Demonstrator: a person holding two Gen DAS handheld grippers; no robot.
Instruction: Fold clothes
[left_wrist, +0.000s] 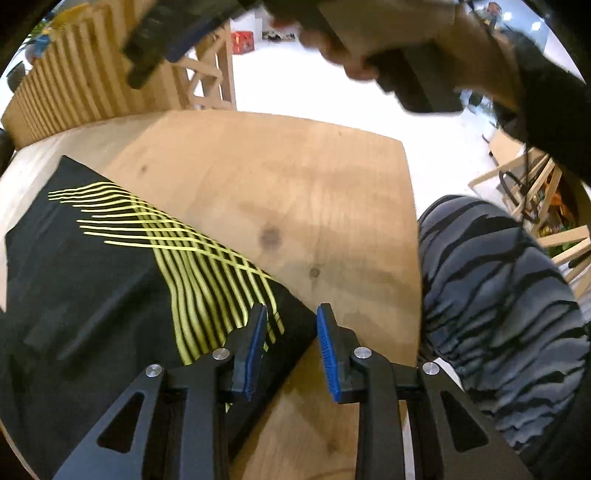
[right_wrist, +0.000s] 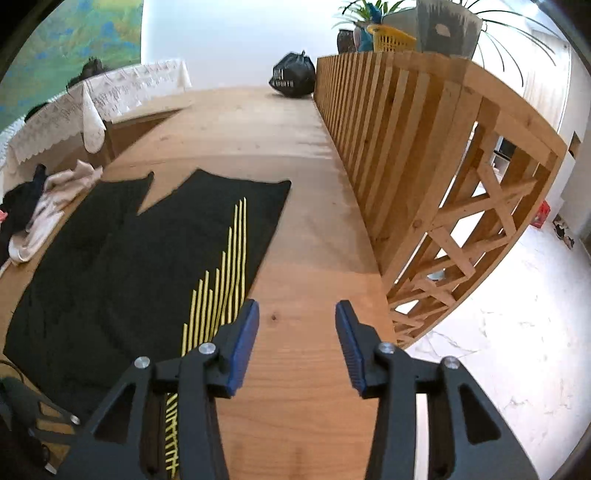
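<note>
A black shirt with yellow stripes (left_wrist: 110, 280) lies flat on the wooden table (left_wrist: 295, 192). It also shows in the right wrist view (right_wrist: 147, 258), spread out with a sleeve at the far left. My left gripper (left_wrist: 291, 314) is open and empty, just above the shirt's near edge. My right gripper (right_wrist: 297, 310) is open and empty, above bare wood beside the shirt's striped edge. The right gripper also shows blurred at the top of the left wrist view (left_wrist: 155, 55), held by a hand.
A slatted wooden rail (right_wrist: 406, 129) runs along the table's far side. A pile of other clothes (right_wrist: 40, 206) lies at the left table edge. A black bag (right_wrist: 293, 75) sits at the far end. The person's patterned leg (left_wrist: 498, 302) is beside the table's edge.
</note>
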